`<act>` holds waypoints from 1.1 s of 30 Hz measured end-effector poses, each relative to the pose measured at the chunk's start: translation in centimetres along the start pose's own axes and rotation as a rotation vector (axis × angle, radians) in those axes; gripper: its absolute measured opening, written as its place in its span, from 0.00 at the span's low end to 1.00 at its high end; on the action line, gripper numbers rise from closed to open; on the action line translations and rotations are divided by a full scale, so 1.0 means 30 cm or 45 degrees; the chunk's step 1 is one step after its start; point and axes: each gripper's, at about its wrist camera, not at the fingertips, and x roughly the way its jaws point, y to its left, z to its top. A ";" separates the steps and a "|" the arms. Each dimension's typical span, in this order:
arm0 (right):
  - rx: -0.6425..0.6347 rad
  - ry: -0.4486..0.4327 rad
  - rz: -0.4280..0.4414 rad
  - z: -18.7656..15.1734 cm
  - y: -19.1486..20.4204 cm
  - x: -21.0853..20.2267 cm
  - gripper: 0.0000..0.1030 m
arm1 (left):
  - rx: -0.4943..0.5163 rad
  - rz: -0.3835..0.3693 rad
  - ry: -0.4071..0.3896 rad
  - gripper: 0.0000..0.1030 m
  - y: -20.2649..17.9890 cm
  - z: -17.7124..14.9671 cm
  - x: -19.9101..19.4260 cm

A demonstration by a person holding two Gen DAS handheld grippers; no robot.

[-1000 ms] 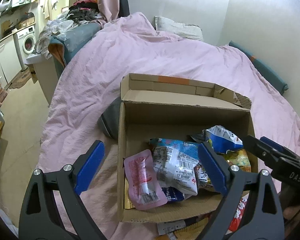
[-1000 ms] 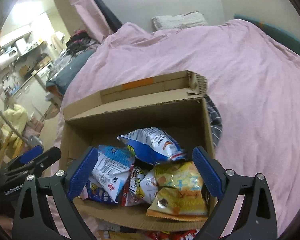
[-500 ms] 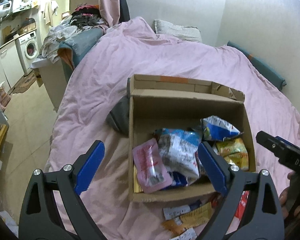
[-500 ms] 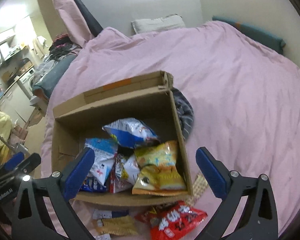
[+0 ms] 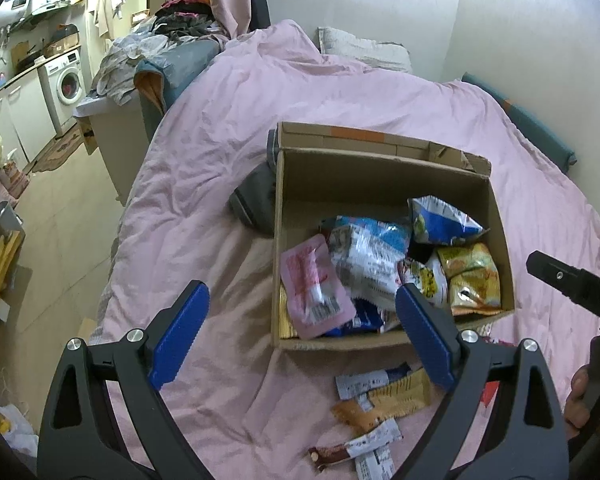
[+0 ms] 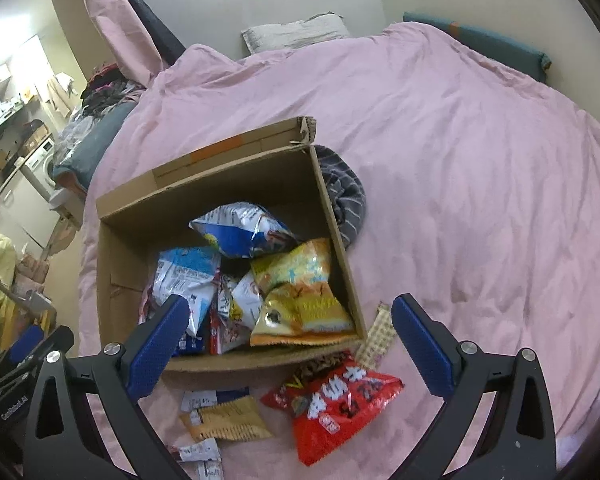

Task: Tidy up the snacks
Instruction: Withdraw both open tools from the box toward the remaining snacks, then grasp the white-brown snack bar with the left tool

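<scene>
An open cardboard box [image 6: 336,216] sits on a bed covered by a pink duvet [image 6: 480,168], already part-filled with snack packets: a blue-and-white bag [image 6: 240,232] at the back, yellow bags [image 6: 300,304] along one wall, and a pink pouch [image 5: 314,288] leaning at the other side. More snacks lie loose on the duvet just in front of the box: a red bag [image 6: 336,404], a tan wrapper [image 6: 228,420], and small bars [image 5: 356,448] close to the bed's near edge. The left claw [image 5: 300,336] hangs above the box's front corner, its blue pads wide apart and holding nothing. The right claw [image 6: 288,344] hovers over the box's front wall and the red bag, jaws spread fully, also empty. Sorting looks partly done, with the loose packets likely next. Risks from here: a pad could catch the box's front wall and shove or tip the box on the soft bedding; the glossy red bag may slide out of a shallow pinch; and the small bars could be nudged off the bed.
</scene>
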 end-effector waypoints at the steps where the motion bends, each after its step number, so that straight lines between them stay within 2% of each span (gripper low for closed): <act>1: 0.002 0.005 -0.007 -0.008 -0.004 -0.006 1.00 | -0.001 0.000 0.003 0.90 0.002 -0.007 -0.004; 15: 0.022 0.035 -0.025 -0.135 -0.066 -0.078 1.00 | 0.021 0.005 0.060 0.90 0.013 -0.120 -0.058; 24: 0.031 0.088 -0.069 -0.205 -0.163 -0.096 1.00 | 0.017 -0.005 0.186 0.90 0.011 -0.204 -0.026; 27: 0.026 0.097 -0.071 -0.215 -0.193 -0.099 1.00 | 0.019 -0.025 0.263 0.90 -0.002 -0.226 0.009; 33: 0.066 0.171 -0.094 -0.242 -0.242 -0.067 1.00 | 0.011 -0.100 0.516 0.90 -0.054 -0.309 0.129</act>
